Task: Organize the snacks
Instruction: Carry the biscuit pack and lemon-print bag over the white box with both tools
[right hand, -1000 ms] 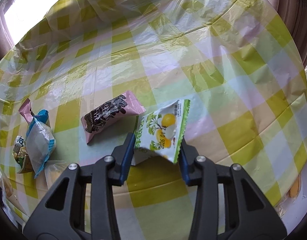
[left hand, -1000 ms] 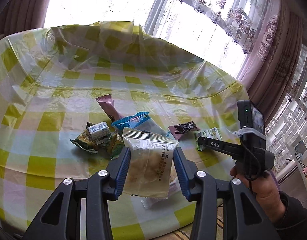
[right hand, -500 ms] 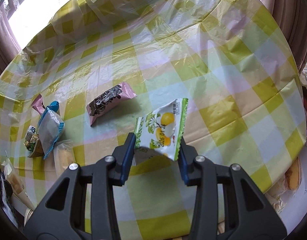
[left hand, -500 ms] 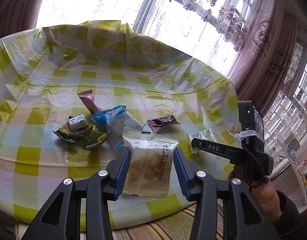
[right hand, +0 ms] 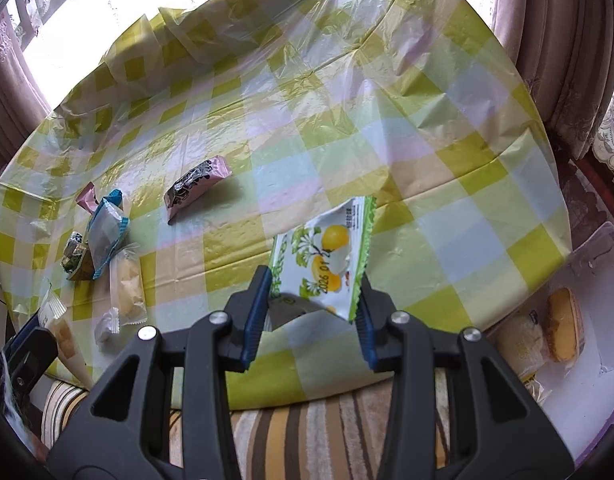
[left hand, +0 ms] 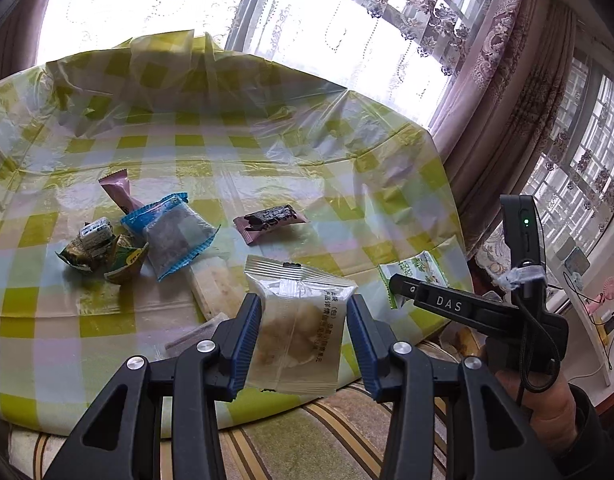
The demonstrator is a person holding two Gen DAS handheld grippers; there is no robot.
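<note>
My left gripper (left hand: 303, 336) is shut on a clear packet with a pale pastry (left hand: 297, 328) and holds it above the table's near edge. My right gripper (right hand: 311, 308) is shut on a green-and-white lemon snack packet (right hand: 327, 256), also lifted near the front edge; this packet shows in the left wrist view (left hand: 415, 276) too. On the checked tablecloth (right hand: 387, 128) lie a pink-and-black bar (right hand: 197, 188), a blue-edged packet (left hand: 171, 236), a pink wrapper (left hand: 119, 196), small green wrapped snacks (left hand: 99, 252) and another clear pastry packet (right hand: 127, 284).
A clear container (right hand: 579, 332) at the lower right, off the table, holds yellow cakes (right hand: 563, 328). A striped cushion (right hand: 307, 432) runs below the table's front edge. Curtains and windows stand behind the table. A small white candy (right hand: 107, 324) lies near the front left edge.
Both grippers have pulled back and up from the table with their packets; the snacks on the cloth look farther away. The striped cushion has come into view below.
</note>
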